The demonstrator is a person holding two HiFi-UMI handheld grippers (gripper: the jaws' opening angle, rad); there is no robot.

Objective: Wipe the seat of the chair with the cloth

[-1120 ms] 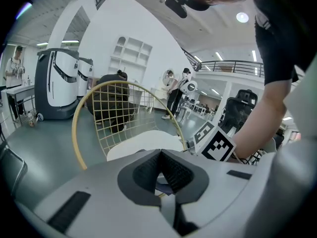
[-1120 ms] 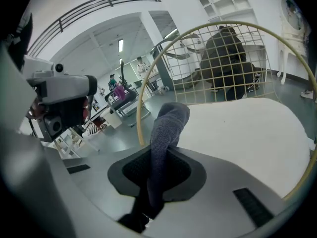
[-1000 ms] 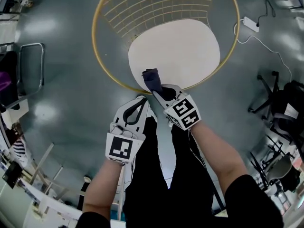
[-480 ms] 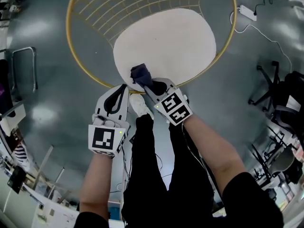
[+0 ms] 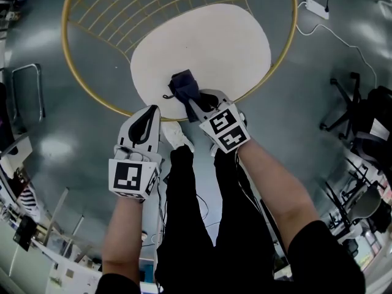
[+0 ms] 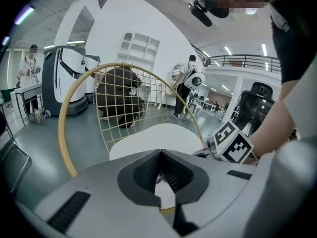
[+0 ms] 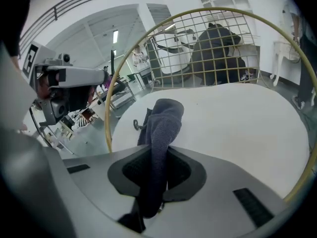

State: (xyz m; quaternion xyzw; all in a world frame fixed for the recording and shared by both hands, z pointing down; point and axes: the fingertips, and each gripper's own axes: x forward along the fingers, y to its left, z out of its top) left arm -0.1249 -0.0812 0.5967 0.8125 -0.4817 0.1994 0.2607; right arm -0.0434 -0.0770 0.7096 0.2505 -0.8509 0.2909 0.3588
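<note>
The chair has a round white seat [image 5: 208,48] inside a gold wire frame [image 5: 86,78]. A dark blue cloth [image 5: 182,86] is pinched in my right gripper [image 5: 195,103], which is shut on it, and its free end rests on the near edge of the seat. The right gripper view shows the cloth [image 7: 161,133] standing up from the jaws over the seat [image 7: 233,128]. My left gripper [image 5: 146,122] is shut and holds nothing, just outside the frame's near rim. Its own view looks across the seat [image 6: 153,135] at the wire back [image 6: 124,98].
The floor is grey-green. A white power strip with a cable [image 5: 316,8] lies at the upper right. Black office chairs [image 5: 367,133] stand at the right, and a metal frame [image 5: 27,97] at the left. My legs and a white shoe [image 5: 174,136] are below the chair. People [image 6: 183,81] stand far behind it.
The chair has slid left and nearer in the head view. My right gripper with the cloth has moved from the seat's rim further onto the seat. The left gripper has moved left.
</note>
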